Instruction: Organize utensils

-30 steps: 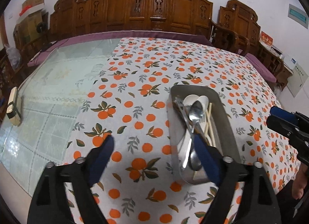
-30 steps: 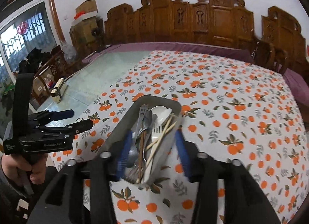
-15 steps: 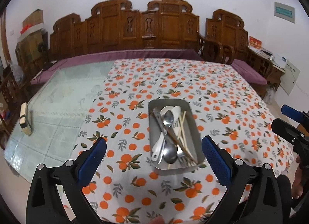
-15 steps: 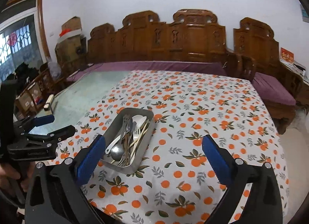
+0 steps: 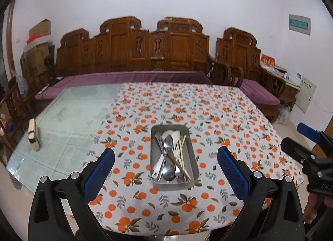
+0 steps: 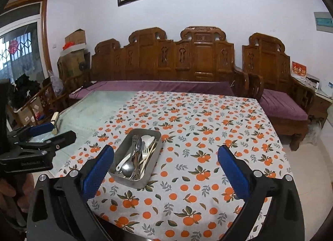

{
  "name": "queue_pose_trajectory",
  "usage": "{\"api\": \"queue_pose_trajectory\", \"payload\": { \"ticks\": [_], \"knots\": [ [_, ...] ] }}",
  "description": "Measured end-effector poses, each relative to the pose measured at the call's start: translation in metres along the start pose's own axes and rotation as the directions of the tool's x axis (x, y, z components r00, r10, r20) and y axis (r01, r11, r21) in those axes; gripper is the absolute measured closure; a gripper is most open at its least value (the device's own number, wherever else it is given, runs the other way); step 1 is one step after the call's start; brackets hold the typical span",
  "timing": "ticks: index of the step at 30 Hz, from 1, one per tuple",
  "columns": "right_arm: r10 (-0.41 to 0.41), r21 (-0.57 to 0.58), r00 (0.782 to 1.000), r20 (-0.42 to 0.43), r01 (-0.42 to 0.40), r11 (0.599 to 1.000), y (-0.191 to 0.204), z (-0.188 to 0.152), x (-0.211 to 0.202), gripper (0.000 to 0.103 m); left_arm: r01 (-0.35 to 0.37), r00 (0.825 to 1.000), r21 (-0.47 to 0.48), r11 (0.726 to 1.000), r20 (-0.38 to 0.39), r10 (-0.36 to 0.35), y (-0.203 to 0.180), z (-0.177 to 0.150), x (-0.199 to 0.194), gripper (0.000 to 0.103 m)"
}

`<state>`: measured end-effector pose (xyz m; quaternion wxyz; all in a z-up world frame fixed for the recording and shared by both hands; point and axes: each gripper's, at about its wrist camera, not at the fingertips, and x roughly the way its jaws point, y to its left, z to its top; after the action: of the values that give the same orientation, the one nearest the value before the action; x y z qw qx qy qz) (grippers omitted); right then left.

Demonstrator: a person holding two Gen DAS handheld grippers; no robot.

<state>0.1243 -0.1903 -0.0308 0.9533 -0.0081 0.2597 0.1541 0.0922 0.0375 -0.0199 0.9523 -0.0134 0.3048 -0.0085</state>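
Note:
A grey metal tray (image 5: pixel 155 137) (image 6: pixel 155 157) rests on the orange-print tablecloth (image 5: pixel 218 120) (image 6: pixel 208 132) near the table's front edge. Inside it lie spoons (image 5: pixel 168 171) (image 6: pixel 127 168), a fork (image 5: pixel 176 147) (image 6: pixel 144 151), a white spoon (image 5: pixel 172 135) and chopsticks (image 5: pixel 181 153), piled together. My left gripper (image 5: pixel 165 170) hangs open above and short of the tray, nothing between its blue pads. My right gripper (image 6: pixel 165 170) is open too, held back from the table with the tray off to its left. Each gripper shows at the edge of the other's view.
The table's left part is bare glass (image 5: pixel 68 116) with a small block (image 5: pixel 33 135) (image 6: pixel 55 121) on it. A carved wooden sofa (image 5: pixel 149 53) (image 6: pixel 177 60) with purple cushions stands behind, an armchair (image 6: pixel 276 87) to the right. A hand (image 6: pixel 8 191) grips the left tool.
Both grippers have pulled back and upward from the tray, which now looks smaller and farther. The right gripper's jaws have spread from around the tray to wide open.

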Motion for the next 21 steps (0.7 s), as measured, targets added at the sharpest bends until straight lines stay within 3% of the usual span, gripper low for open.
{"api": "queue_pose_trajectory", "payload": {
  "ticks": [12, 21],
  "knots": [
    [-0.028, 0.006, 0.99, 0.135, 0.027, 1.0, 0.0, 0.025, -0.054, 0.003, -0.004, 0.99, 0.014, 1.0, 0.144, 0.002, -0.015, 0.028, -0.051, 0.008],
    [-0.052, 0.014, 0.984, 0.172, 0.051, 0.999, -0.004, 0.029, -0.069, 0.003, -0.004, 0.986, 0.028, 1.0, 0.164, -0.001, -0.023, 0.03, -0.062, 0.008]
  ]
}}
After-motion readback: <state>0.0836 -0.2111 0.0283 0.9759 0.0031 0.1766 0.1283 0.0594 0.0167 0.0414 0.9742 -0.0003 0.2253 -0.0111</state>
